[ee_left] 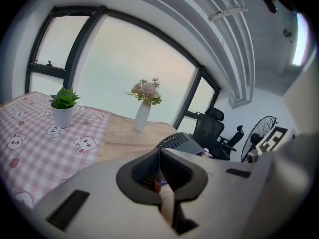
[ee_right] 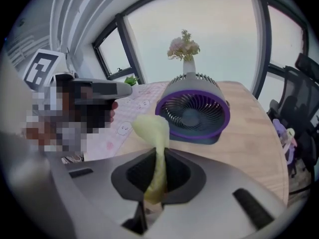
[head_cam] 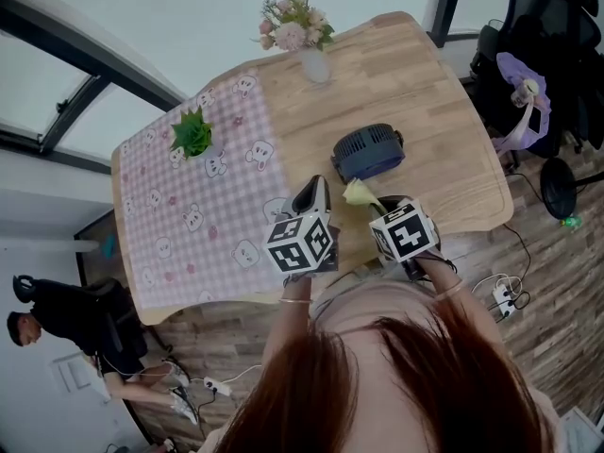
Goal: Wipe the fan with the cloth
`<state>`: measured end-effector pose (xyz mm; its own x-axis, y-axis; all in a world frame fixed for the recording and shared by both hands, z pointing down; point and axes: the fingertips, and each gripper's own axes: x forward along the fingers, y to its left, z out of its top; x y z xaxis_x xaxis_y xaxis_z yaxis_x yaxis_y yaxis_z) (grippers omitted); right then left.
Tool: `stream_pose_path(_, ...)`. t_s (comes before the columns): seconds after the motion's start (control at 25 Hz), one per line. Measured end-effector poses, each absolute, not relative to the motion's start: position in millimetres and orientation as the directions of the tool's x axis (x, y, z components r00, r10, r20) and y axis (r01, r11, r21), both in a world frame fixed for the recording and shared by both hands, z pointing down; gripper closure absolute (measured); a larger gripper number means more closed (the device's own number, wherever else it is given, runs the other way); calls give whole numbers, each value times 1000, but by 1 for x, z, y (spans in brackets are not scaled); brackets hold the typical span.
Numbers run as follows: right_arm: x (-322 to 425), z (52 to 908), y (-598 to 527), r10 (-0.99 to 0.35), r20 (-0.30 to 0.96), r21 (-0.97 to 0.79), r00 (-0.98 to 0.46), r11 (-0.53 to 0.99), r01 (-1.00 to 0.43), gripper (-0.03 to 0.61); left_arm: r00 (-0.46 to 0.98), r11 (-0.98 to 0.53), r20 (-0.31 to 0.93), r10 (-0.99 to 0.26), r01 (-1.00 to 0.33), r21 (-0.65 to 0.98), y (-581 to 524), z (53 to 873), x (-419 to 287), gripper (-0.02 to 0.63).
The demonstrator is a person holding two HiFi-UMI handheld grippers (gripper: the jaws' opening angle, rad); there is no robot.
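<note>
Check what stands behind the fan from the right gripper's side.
Behind the fan stands a white vase of pale flowers, apart from it on the wooden table. The fan's body covers the vase's base in the right gripper view.

**Fan** (ee_right: pixel 192 114): small round desk fan, dark grey housing with a purple ring around a spiral grille. It rests on the wooden worktop (head_cam: pixel 444 111) directly ahead of the right gripper (ee_right: pixel 158 154), tipped back so that its grille faces the gripper and slightly upward.

**Cloth** (ee_right: pixel 155 133): pale yellow-green and bunched into a narrow strip, pinched between the right gripper's closed jaws. Its free end rises above the jaw tips and folds over to the gripper's left, close in front of the fan's near left edge.
</note>
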<state>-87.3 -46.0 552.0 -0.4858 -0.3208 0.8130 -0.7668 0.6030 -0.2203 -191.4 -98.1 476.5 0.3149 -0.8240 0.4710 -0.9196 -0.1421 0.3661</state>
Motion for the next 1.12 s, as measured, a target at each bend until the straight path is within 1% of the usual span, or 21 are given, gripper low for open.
stream_pose_path(0.12, -84, 556, -52, -341, 807, -213, -482, 593, -777, 552, 322, -158, 462, -826, -920, 358, -101, 471, -185, 600)
stream_pose_path(0.28, -94, 548, -74, -439, 738, -209, -512, 573, -792, 552, 332, -190, 452, -828, -925, 330, -107, 463, -176, 601)
stream_pose_path(0.64, -105, 530, -105, -562, 600, -318, -569, 485, -814, 552, 411, -313, 451, -792, -908, 278, -131, 460, -148, 601)
stream_pose_path(0.92, -104, 525, -111, -597, 544, -352, -590, 476, -806, 552, 446, -389, 447, -776, -895, 217, -154, 457, -131, 600)
stream_pose_path(1.12, -104, 518, -120, -623, 497, -371, -603, 475, -797, 552, 451, -434, 482, -751, -888, 155, -160, 469, -122, 600)
